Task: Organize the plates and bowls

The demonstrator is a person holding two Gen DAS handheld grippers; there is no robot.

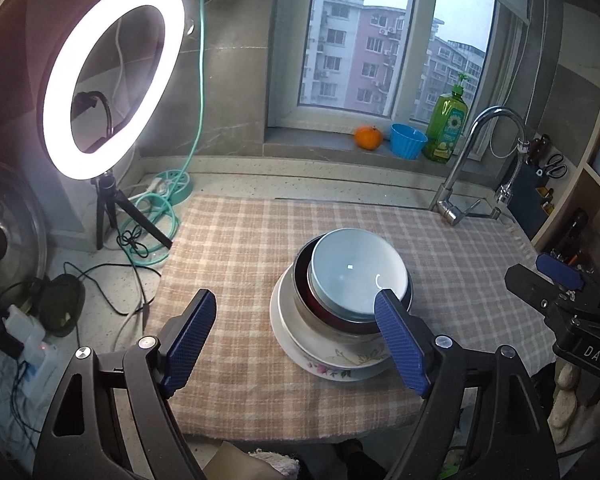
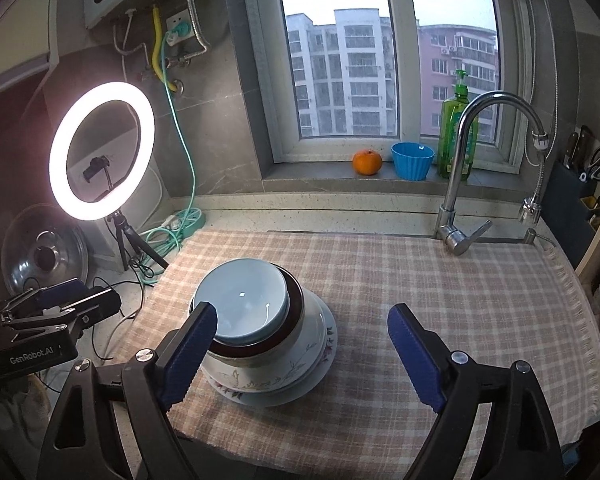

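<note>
A stack of dishes sits on a pink-and-beige checked cloth (image 1: 236, 248) covering a kitchen counter. From the bottom up, the stack is a white floral-patterned plate (image 1: 332, 364), a white floral bowl (image 2: 260, 372), a dark red-rimmed bowl (image 1: 328, 316), and a pale blue ceramic bowl (image 1: 356, 276) nested on top.

In the left wrist view, the left gripper (image 1: 296, 344) has its blue textured jaws spread wide with nothing between them; the stack lies just ahead, partly behind its right finger. At that view's right edge the right gripper (image 1: 556, 276) appears from the side, with the white letters "DAS" on its black body.

In the right wrist view, the right gripper (image 2: 300, 354) is likewise spread wide and empty, the stack ahead and partly behind its left finger. At the left edge the left gripper's black body reads "GenRobot.AI".

Only the right wrist view shows wall pipes and a white socket (image 2: 176, 26) above the glowing ring light (image 2: 102, 152). Beyond both grippers, a windowsill holds an orange fruit (image 2: 367, 162), a blue fluted cup (image 2: 413, 160) and a green soap bottle (image 2: 456, 128), whose label is too small to read, near a chrome tap (image 2: 464, 176).
</note>
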